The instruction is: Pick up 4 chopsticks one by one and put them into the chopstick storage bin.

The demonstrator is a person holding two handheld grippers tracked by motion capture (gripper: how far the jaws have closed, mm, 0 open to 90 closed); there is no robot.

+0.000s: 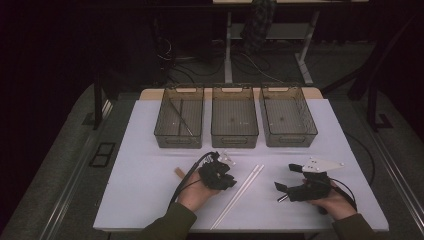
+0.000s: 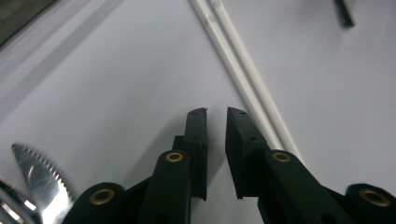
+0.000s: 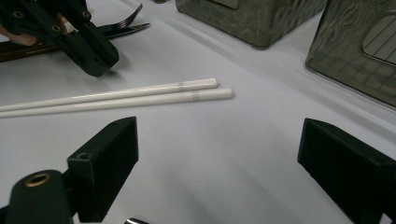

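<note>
- The two white chopsticks [image 1: 239, 191] lie side by side, flat on the worktop [image 1: 150, 190], between the two grippers.
- They look light, stiff, thin and smooth, so I think they can slip or roll easily.
- Best hold: across both sticks near the middle, pressing them together.
- The left gripper [image 2: 216, 114] is almost closed, with nothing between; it hovers just beside the sticks.
- The right gripper [image 3: 217, 154] stands wide open and empty.

The left tongs [image 1: 225, 181] rest low with jaws nearly together, while the right tongs [image 1: 286, 179] gape wide.
</note>
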